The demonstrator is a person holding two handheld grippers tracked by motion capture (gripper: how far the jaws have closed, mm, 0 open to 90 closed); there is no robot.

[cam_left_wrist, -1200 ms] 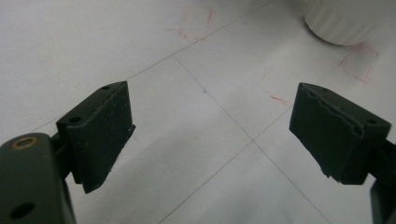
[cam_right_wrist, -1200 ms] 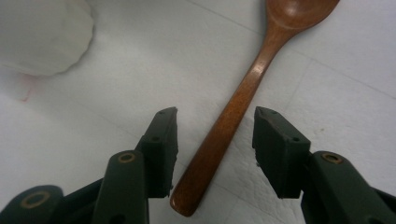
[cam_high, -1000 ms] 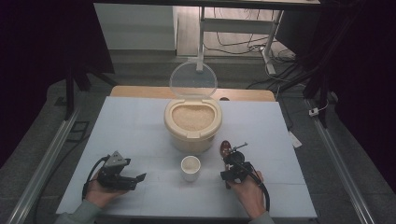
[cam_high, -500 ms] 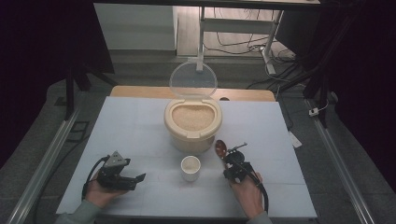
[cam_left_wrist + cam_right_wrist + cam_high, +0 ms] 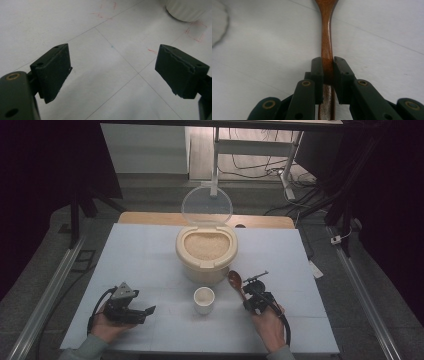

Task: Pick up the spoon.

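Right tongs [image 5: 327,72] pinch the wooden spoon [image 5: 326,45], left tongs [image 5: 112,72] spread idle; next, probably scooping rice from the container [image 5: 206,252] at twelve o'clock.

rice container [image 5: 206,251] mid-table, cup [image 5: 204,298] before it, spoon [image 5: 236,283] right of cup

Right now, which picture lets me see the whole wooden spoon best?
The high view: the whole wooden spoon shows there, its bowl beside the rice container, its handle in the right gripper. The right gripper view gives a close look at the handle clamped between the jaws, the bowl mostly cut off.
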